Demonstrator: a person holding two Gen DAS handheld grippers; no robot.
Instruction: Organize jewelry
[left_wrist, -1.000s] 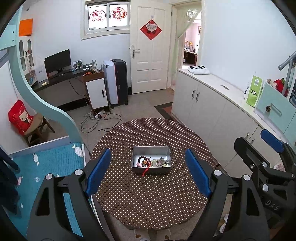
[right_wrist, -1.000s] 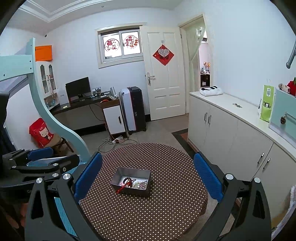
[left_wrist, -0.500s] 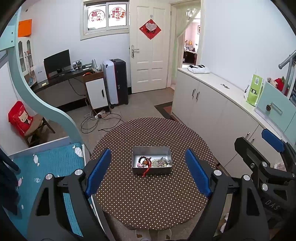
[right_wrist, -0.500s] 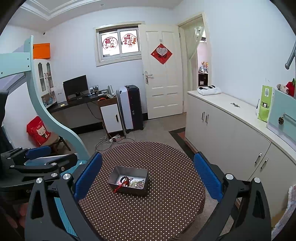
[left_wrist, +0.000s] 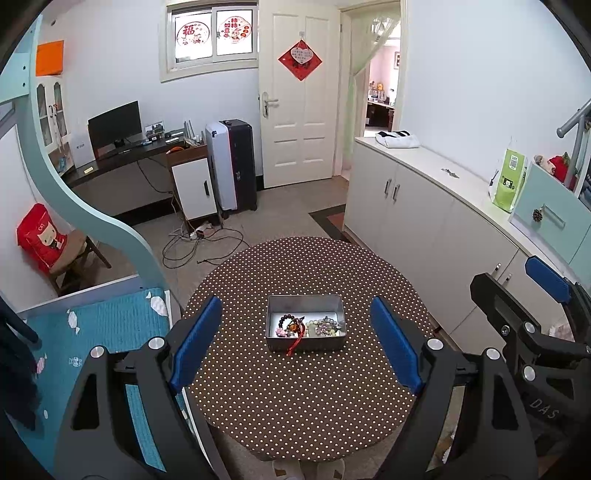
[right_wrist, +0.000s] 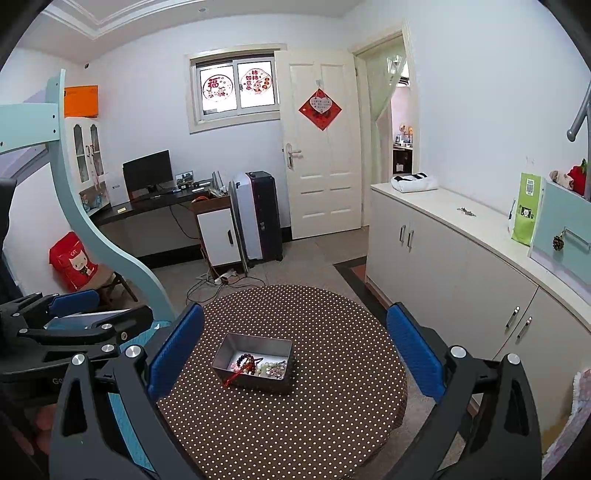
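A small metal tin (left_wrist: 305, 321) sat near the middle of the round polka-dot table (left_wrist: 295, 406), holding a jumble of bead bracelets (left_wrist: 310, 325), with a red tassel (left_wrist: 294, 345) hanging over its near wall. Both the left gripper (left_wrist: 295, 343) and the right gripper (right_wrist: 293, 354) hovered above the table, jaws spread wide and gripping nothing.

Beyond the table's far edge: tangled cables (left_wrist: 201, 245) on the floor, a white cabinet (left_wrist: 195, 189), a dark suitcase (left_wrist: 236, 164). On the long side counter (left_wrist: 436, 168): folded cloth (left_wrist: 397, 139), green bag (left_wrist: 509, 180), perhaps keys (left_wrist: 450, 171). Left, a red bag (left_wrist: 38, 238) on a chair.
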